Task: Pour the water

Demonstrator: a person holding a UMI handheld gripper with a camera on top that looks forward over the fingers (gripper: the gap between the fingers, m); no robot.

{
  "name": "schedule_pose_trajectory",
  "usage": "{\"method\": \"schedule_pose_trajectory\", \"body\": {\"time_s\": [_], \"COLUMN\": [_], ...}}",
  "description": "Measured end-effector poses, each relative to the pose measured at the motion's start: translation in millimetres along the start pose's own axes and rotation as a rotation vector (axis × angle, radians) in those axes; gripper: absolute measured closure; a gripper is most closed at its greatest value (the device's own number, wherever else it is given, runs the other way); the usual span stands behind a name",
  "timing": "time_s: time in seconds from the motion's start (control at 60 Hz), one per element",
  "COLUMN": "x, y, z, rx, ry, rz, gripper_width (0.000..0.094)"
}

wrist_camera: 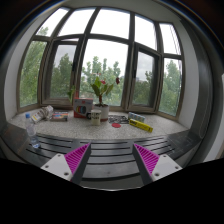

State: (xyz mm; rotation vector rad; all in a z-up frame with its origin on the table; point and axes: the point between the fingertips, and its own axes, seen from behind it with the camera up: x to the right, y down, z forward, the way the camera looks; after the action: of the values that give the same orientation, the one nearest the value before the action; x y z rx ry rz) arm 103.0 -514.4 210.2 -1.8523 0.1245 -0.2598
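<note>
My gripper (112,160) is open, its two magenta pads (77,157) wide apart with nothing between them. It is held above a dark slatted surface (112,148) in front of a bay-window sill (120,128). A clear plastic bottle (29,124) stands at the left end of the sill, far beyond the fingers. A vase with flowers (101,100) stands at the middle of the sill. A small white cup-like item (95,117) stands next to the vase.
The sill holds several small things: boxes and papers at the left (55,115), a yellow box (141,125) and coloured items at the right. Large window panes (110,60) rise behind, with trees outside. The slatted surface lies between the fingers and the sill.
</note>
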Motion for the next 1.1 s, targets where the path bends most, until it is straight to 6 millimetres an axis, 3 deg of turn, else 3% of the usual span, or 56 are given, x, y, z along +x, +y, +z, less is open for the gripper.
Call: {"method": "schedule_pose_trajectory", "body": {"time_s": [0.183, 0.35, 0.467, 0.6, 0.717, 0.883, 0.983, 1.1], "x": [-18, -56, -108, -202, -294, -403, -448, -473], "y": [24, 73, 110, 133, 126, 82, 55, 36], "z": [-1, -11, -24, -26, -10, 38, 77, 127], "rx": [-0.037, -0.087, -0.119, -0.146, -0.142, -0.050, 0.001, 0.040], "ry": [0.015, 0.022, -0.001, -0.068, -0.141, -0.228, -0.247, -0.232], "rz": [-0.019, -0.030, -0.032, -0.008, 0.019, 0.031, 0.041, 0.045], "gripper_width": [0.0082, 0.0082, 0.0086, 0.0086, 0.0080, 0.0079, 0.0085, 0.0096]}}
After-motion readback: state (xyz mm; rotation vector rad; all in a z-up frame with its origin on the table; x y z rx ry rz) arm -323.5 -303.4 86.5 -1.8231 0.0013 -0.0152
